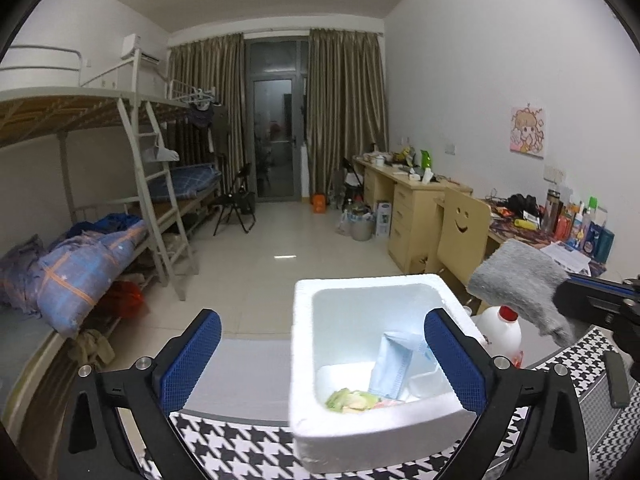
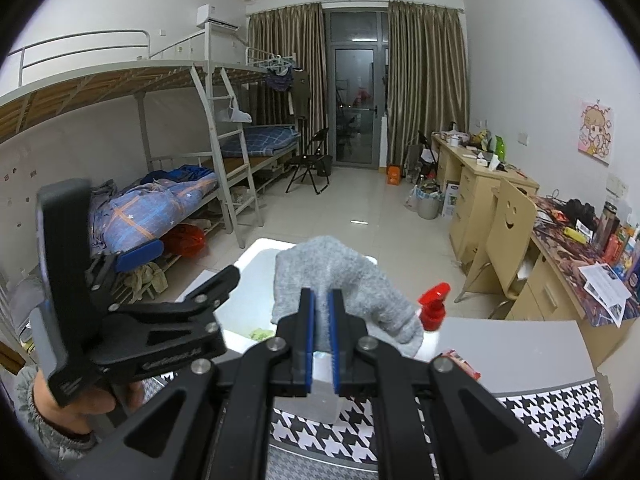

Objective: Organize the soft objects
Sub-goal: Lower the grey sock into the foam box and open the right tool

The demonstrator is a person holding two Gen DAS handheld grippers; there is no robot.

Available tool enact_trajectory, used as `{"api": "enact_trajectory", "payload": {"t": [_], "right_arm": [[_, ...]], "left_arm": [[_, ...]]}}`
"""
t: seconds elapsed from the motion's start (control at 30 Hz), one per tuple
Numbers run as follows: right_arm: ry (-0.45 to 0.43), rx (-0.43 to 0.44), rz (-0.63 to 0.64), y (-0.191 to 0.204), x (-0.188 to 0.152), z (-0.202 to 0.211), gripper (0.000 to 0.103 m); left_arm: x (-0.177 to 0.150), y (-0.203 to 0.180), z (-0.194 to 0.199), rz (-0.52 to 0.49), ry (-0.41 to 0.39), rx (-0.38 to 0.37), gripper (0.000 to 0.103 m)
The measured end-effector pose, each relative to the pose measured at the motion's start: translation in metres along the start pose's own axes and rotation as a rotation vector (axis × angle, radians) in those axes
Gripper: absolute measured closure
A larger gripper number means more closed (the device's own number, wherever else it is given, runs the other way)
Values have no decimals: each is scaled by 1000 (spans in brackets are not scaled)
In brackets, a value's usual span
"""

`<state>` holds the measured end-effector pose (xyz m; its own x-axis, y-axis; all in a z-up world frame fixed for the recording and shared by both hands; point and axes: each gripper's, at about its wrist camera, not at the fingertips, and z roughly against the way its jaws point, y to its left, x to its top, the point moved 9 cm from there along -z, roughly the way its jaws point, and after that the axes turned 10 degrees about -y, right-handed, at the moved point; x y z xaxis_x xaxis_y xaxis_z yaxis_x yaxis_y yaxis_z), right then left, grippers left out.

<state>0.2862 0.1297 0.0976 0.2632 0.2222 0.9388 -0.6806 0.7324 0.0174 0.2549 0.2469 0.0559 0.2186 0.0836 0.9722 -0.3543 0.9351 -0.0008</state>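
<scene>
Where foam box (image 2: 256, 258) hides, gray sock (image 2: 340, 280) pinched in right tool (image 2: 321, 320); left tool (image 1: 322, 360) agape.

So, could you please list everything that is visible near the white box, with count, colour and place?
foam box: one, white, on the checked cloth, open top.
face mask: one, light blue, inside the box.
green scraps: a few, green and pale, on the box floor.
grey cloth: one, grey, held in the air above the box.
spray bottle: one, white with red nozzle, to the right of the box.
checked cloth: one, black and white, under the box.
left tool: one, black with blue pads, open, empty.
right tool: one, black with blue pads, shut on the grey cloth.
</scene>
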Motion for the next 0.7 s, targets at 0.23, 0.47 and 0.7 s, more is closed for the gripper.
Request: {"api": "enact_trajectory", "payload": {"t": [0.23, 0.47, 0.7], "right_arm": [[13, 21, 0, 8, 3, -11, 93], [34, 41, 7, 18, 1, -24, 93], [63, 44, 14, 23, -1, -45, 93]], "left_arm": [[1, 19, 13, 18, -11, 42, 1], [-5, 24, 20, 11, -5, 55, 1], [-10, 37, 28, 20, -8, 82, 1]]}}
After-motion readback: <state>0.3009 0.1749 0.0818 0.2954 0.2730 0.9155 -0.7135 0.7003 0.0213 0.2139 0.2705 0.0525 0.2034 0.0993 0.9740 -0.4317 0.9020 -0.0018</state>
